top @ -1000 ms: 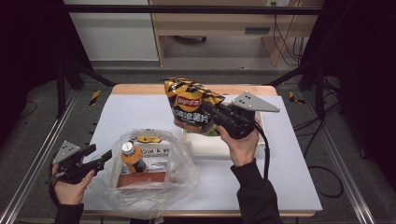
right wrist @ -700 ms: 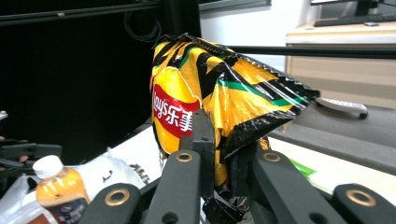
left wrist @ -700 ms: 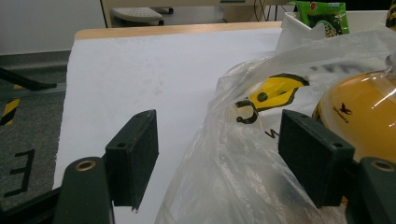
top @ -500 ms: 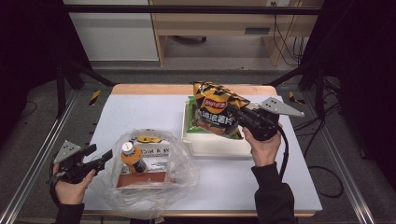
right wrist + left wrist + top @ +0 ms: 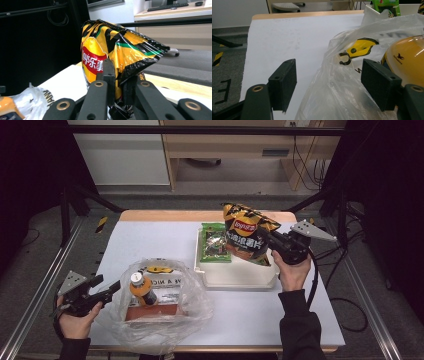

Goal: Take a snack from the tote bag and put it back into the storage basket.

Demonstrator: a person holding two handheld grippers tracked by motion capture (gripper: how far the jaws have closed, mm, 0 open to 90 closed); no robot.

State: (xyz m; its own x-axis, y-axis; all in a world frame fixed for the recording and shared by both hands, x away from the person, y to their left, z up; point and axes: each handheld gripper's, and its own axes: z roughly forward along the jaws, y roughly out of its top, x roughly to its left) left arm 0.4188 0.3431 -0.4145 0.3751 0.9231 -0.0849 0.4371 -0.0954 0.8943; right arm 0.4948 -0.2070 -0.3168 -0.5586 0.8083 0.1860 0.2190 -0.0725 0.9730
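So we've got the right gripper [image 5: 272, 241] pinching a crinkly yellow-and-black chip bag with a red logo [image 5: 247, 233] by its edge, the jaws pressed tight on the foil (the right gripper view shows it really well, bag [image 5: 112, 57] squeezed between the two black jaws). The bag hangs in the air above the shallow white plastic tray [image 5: 235, 275], right beside a flat green snack packet [image 5: 214, 242] that lies in the tray's far left part. Over on our left, the left gripper [image 5: 111, 289] sits with its jaws spread apart, just at the edge of the clear crumpled plastic bag [image 5: 160, 320]. Inside that bag we see an orange bottle with a white cap [image 5: 141, 287].
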